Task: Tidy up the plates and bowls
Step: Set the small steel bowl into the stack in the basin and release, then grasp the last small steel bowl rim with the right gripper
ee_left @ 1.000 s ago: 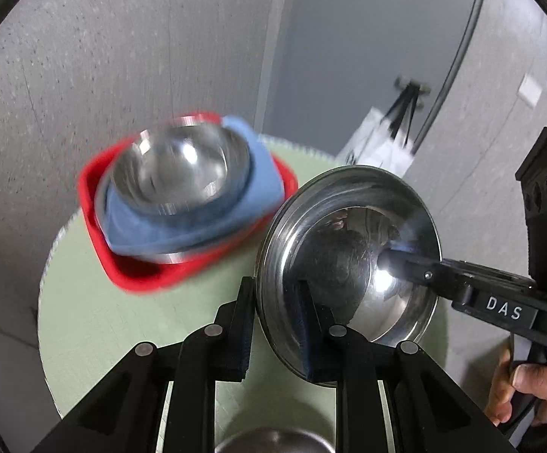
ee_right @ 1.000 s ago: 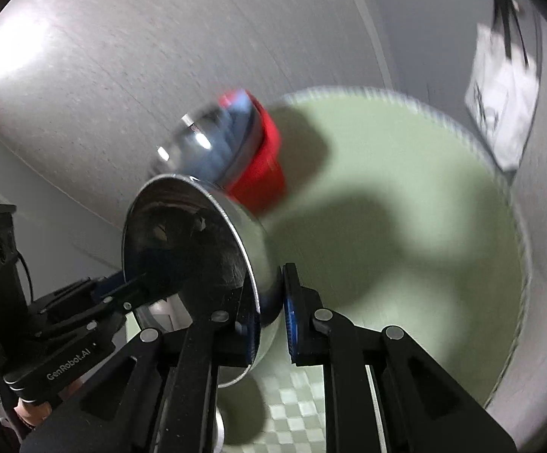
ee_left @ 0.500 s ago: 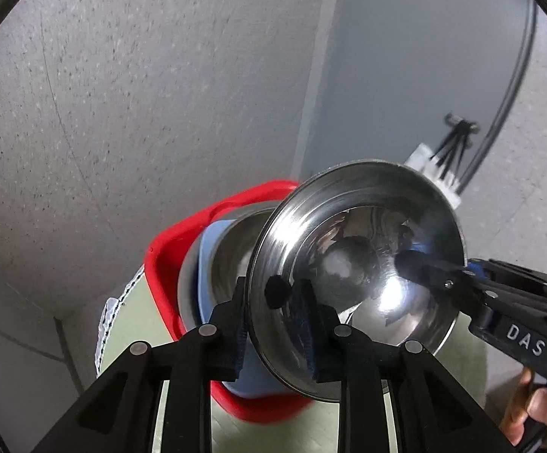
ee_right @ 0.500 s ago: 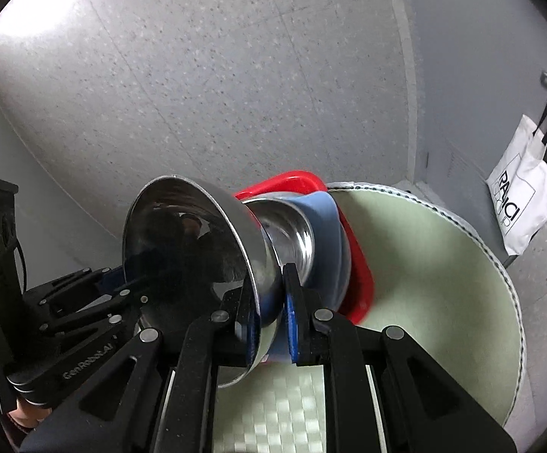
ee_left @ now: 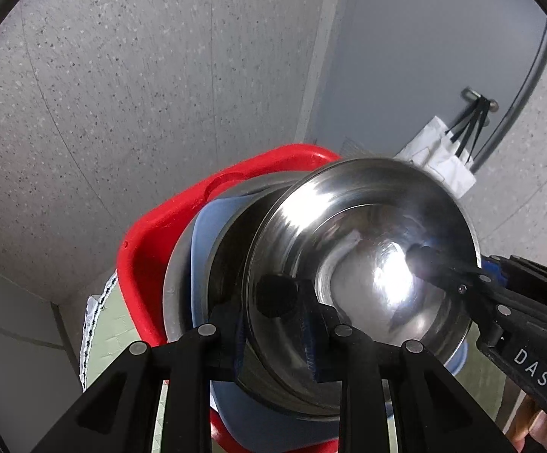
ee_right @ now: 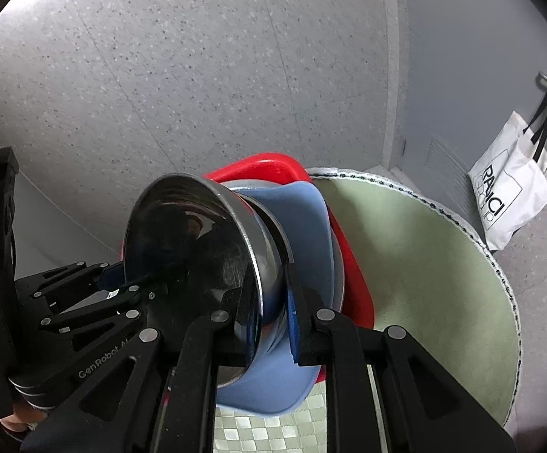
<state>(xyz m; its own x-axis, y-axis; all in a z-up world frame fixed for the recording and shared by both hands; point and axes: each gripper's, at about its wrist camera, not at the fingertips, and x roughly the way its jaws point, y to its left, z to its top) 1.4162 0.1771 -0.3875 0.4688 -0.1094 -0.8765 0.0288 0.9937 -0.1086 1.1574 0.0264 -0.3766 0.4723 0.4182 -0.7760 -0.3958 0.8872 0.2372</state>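
Observation:
A shiny steel bowl (ee_left: 371,264) is held by both grippers on opposite rims. My left gripper (ee_left: 273,324) is shut on its near rim. My right gripper (ee_right: 269,313) is shut on the other rim of the steel bowl (ee_right: 190,249). The bowl sits low over a stack: another steel bowl (ee_left: 231,249), a blue plate (ee_right: 303,226) and a red tray (ee_left: 160,234), also in the right wrist view (ee_right: 269,166). Whether the held bowl rests inside the lower one is hidden.
The stack stands on a round pale green table (ee_right: 424,264) with a patterned trim, near its left edge. A speckled grey wall (ee_left: 122,94) rises behind. A white tote bag (ee_right: 507,196) hangs on a door handle at the right.
Both grippers have carried the steel bowl forward and down over the stack in the red tray. The stack now looks much closer and fills the lower middle of both views.

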